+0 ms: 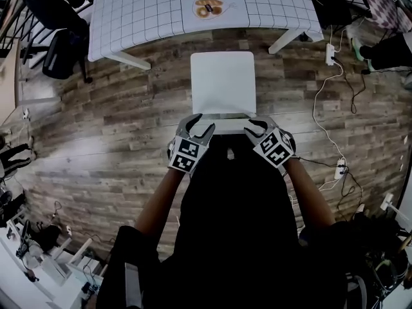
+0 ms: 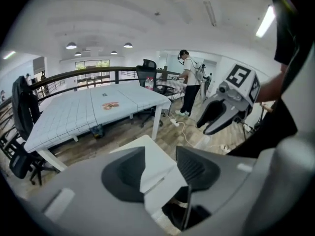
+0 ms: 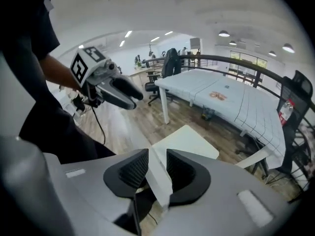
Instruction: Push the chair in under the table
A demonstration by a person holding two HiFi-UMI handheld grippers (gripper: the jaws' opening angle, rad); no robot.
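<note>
our left gripper (image 1: 201, 123) and right gripper (image 1: 256, 126) each hold their jaws apart, with the top edge of the white chair (image 1: 223, 82) between them, unpinched. its seat lies ahead of the jaws, short of the counter (image 1: 141, 11).

head view: overhead, steeply down, near above left gripper (image 1: 201, 125) and right gripper (image 1: 257, 125); chair (image 1: 223, 82), desk (image 1: 141, 11) beyond the fingers | gripper views: each close behind own fingers, facing desk | shared: chair top between fingers, desk beyond
</note>
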